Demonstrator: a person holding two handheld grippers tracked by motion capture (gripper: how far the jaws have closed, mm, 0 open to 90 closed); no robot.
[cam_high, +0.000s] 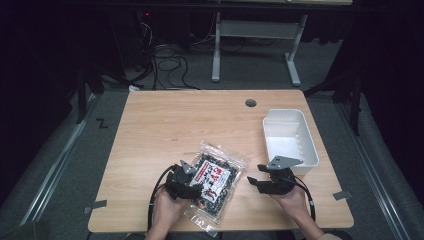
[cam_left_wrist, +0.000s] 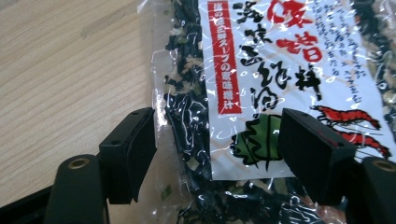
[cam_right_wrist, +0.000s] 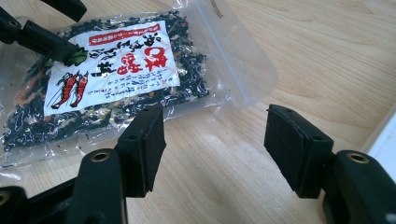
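Observation:
A clear zip packet of dark dried flakes, with a white and red label showing shrimp, lies flat near the table's front edge. My left gripper is at the packet's left side. In the left gripper view the gripper is open, one jaw at the packet's clear side margin and the other over the label. I cannot tell whether the jaws touch it. My right gripper is right of the packet. In the right gripper view it is open over bare wood, with the packet ahead to the left.
An empty white plastic bin stands at the table's right side, close behind the right gripper; its rim shows in the right gripper view. A cable hole sits near the table's far edge. Bare wood spreads behind the packet.

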